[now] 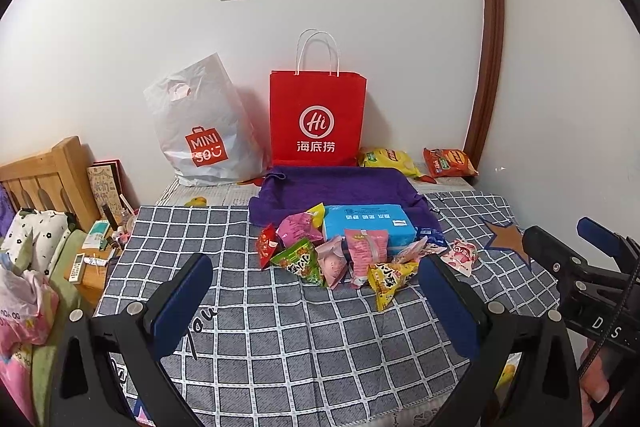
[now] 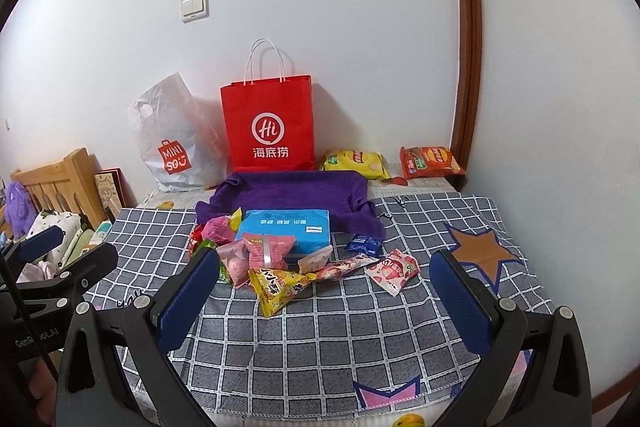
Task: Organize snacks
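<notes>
A pile of small snack packets [image 1: 344,259] lies on the checked cloth in front of a blue box [image 1: 370,227], also in the right wrist view [image 2: 286,229]. A yellow triangular packet [image 2: 276,287] lies nearest. A pink-and-white packet [image 2: 394,271] and a small blue packet [image 2: 363,245] lie to the right. A purple towel-lined tray [image 1: 340,187] sits behind the pile. My left gripper [image 1: 316,279] is open and empty, short of the pile. My right gripper [image 2: 324,271] is open and empty, just before the yellow packet.
A red paper bag [image 1: 318,119] and a white plastic bag [image 1: 200,131] stand against the back wall. A yellow chip bag [image 2: 354,163] and an orange chip bag [image 2: 432,161] lie at the back right. A wooden headboard [image 1: 44,179] and clutter are at left.
</notes>
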`<state>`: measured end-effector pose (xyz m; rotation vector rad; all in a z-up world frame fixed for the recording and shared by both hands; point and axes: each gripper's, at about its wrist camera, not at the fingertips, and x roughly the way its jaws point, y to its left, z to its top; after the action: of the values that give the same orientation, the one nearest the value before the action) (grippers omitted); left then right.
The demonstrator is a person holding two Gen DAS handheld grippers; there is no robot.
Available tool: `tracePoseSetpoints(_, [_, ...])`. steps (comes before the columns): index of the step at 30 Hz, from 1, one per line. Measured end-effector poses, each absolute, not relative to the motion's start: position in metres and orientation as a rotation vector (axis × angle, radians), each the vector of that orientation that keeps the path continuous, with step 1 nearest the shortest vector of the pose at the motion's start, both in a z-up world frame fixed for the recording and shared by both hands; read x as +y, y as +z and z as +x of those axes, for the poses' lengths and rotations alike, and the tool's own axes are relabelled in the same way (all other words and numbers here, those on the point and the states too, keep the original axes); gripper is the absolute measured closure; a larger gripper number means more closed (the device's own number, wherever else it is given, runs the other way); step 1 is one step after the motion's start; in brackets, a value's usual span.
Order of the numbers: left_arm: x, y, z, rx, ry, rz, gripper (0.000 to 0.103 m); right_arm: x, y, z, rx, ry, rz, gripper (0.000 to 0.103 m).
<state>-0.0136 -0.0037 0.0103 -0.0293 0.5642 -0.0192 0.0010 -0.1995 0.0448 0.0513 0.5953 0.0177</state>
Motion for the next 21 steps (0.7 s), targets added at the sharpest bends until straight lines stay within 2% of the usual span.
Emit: tracePoseSetpoints(21, [-0.0059, 0.0131, -0.0139, 0.554, -0.021, -0.019, 0.0, -0.201, 0.047, -0.001, 0.569, 0.033, 0.06, 0.0])
